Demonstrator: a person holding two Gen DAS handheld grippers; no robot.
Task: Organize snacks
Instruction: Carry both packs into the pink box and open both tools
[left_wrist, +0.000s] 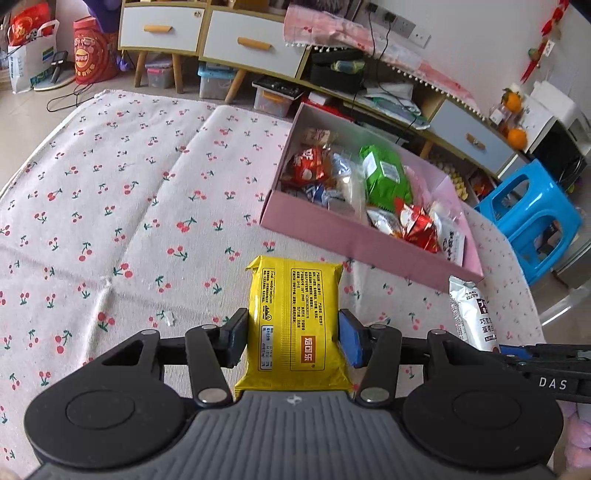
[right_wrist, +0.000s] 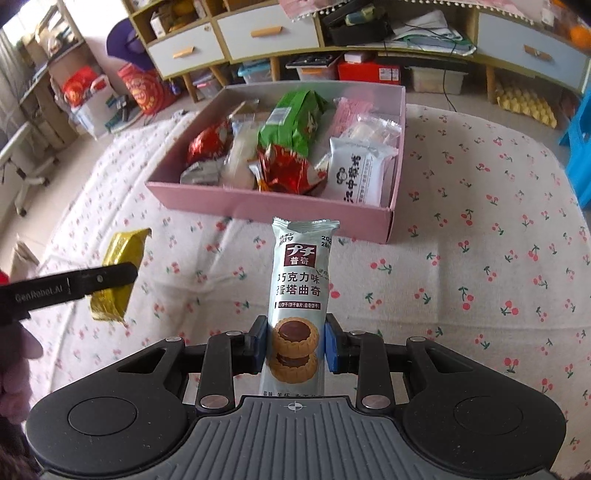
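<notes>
"GenRobot.AI" marks the left hand-held gripper (right_wrist: 110, 280); "DAS" the right hand-held gripper (left_wrist: 517, 360).

- Left gripper (left_wrist: 293, 338) clamps a yellow foil snack packet (left_wrist: 293, 321) above the cherry-print cloth (left_wrist: 110, 192)
- Pink cardboard box (left_wrist: 354, 240) full of snacks sits near the cloth's far right edge

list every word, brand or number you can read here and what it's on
"DAS": on the right claw arm, seen from the left wrist view.
"GenRobot.AI": on the left claw arm, seen from the right wrist view.
"普奇" and "巧克力味 蛋塔曲奇": on the pale cookie packet.
"汉中": on the white packet in the pink box.
Yellow packet: fine print too small.
</notes>
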